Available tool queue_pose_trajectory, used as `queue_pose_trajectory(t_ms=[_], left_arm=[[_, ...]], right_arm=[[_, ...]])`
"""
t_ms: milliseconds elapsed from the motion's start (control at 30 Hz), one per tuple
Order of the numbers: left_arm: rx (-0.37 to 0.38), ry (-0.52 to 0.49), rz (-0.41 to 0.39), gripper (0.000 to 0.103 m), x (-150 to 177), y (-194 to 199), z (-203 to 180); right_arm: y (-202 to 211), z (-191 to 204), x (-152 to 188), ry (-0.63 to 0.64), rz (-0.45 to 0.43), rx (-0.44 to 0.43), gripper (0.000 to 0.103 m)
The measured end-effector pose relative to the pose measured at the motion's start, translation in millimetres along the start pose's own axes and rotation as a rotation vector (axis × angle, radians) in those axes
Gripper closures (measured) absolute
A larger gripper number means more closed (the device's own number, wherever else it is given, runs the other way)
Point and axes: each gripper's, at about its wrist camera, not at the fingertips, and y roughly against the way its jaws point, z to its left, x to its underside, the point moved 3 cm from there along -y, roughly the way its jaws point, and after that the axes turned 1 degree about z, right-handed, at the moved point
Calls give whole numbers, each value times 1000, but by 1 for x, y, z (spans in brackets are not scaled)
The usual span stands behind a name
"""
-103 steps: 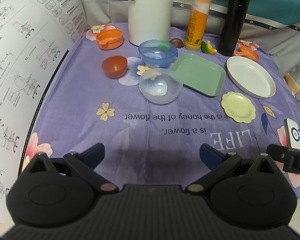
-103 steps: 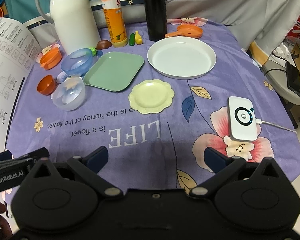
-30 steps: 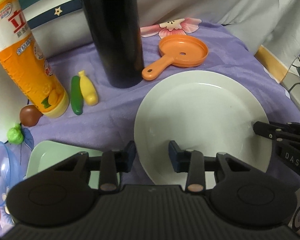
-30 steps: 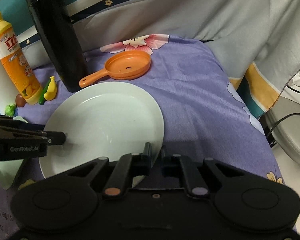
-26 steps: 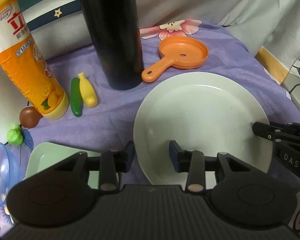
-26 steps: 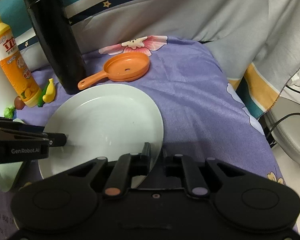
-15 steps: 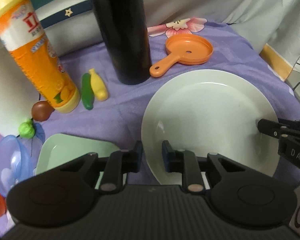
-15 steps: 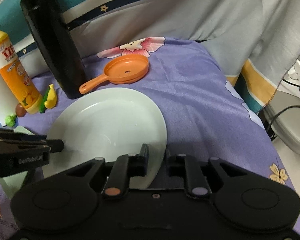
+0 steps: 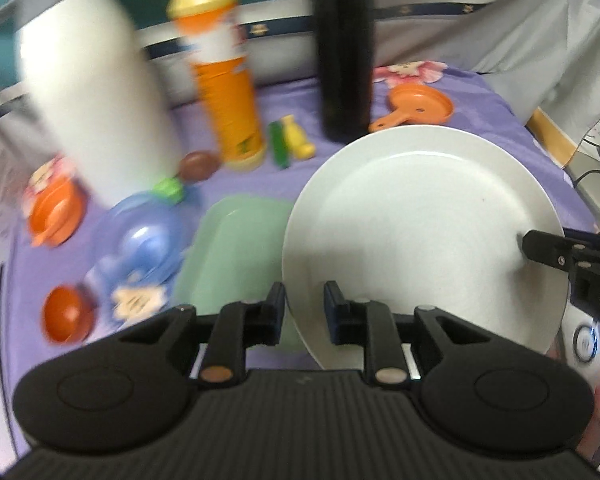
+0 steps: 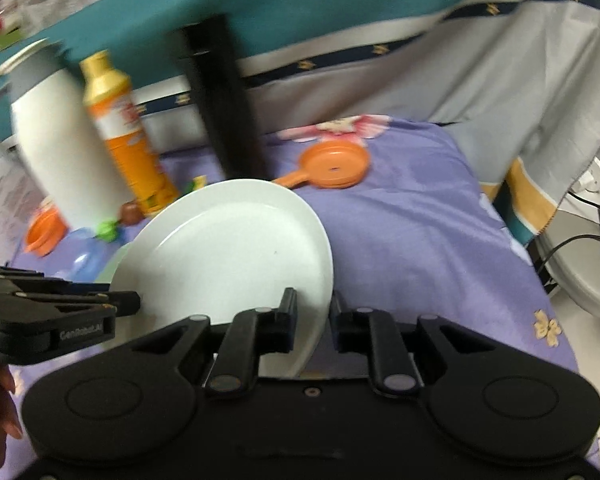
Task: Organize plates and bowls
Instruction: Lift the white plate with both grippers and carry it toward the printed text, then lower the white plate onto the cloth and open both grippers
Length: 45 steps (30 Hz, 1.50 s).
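A large white round plate (image 9: 420, 232) hangs above the purple cloth, held from two sides. My left gripper (image 9: 305, 304) is shut on its near left rim. My right gripper (image 10: 313, 312) is shut on its right rim, and its fingers (image 9: 540, 246) show at the plate's far right in the left wrist view. The plate (image 10: 228, 252) tilts a little in the right wrist view. Under and left of it lies a green square plate (image 9: 236, 248). A blue clear bowl (image 9: 144, 240) and a small red-orange bowl (image 9: 66, 314) sit further left.
A white thermos (image 9: 92, 108), an orange bottle (image 9: 224, 92) and a black flask (image 9: 344, 48) stand at the back. An orange toy pan (image 9: 418, 110), an orange cup (image 9: 54, 212) and small toy vegetables (image 9: 290, 144) lie about. A white device (image 9: 586, 340) sits at the near right.
Both grippers have lifted the white plate off the cloth and carried it left over the green plate. The left jaws closed onto its rim. The view is now motion-blurred.
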Motion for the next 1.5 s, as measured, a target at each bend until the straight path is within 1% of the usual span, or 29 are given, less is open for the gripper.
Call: queue_pose_trajectory(t_ms=[133, 300, 500, 633, 733, 900, 1033, 1167, 1267, 1333, 1367, 1433, 1467, 1500], left_arm=[[-28, 35, 0, 83, 32, 26, 30], [-58, 87, 0, 82, 85, 58, 71], [-84, 192, 23, 82, 147, 78, 121], [-102, 256, 41, 82, 183, 83, 151], [-107, 295, 51, 82, 203, 83, 173], [-92, 338, 56, 82, 224, 81, 199], [-85, 343, 64, 82, 230, 73, 202], [-74, 343, 70, 82, 234, 68, 202], [-67, 344, 77, 82, 236, 63, 203], [-61, 350, 86, 82, 236, 58, 202], [-58, 353, 95, 81, 238, 54, 202], [-51, 364, 101, 75, 240, 49, 202], [-55, 367, 96, 62, 240, 49, 201], [-59, 369, 96, 41, 240, 49, 201]], right_arm=[[22, 36, 17, 44, 19, -42, 85], [42, 80, 47, 90, 57, -105, 85], [53, 136, 86, 147, 143, -181, 85], [53, 175, 108, 198, 196, -211, 85], [53, 203, 123, 236, 228, -227, 85], [52, 237, 141, 296, 265, -243, 85], [44, 254, 150, 324, 289, -236, 85], [40, 259, 153, 334, 303, -224, 85], [41, 258, 157, 335, 315, -224, 85], [34, 254, 158, 342, 320, -221, 85], [33, 254, 158, 349, 321, -218, 85], [25, 251, 158, 361, 325, -214, 85], [22, 250, 158, 364, 327, -217, 79], [21, 250, 158, 364, 327, -220, 63]])
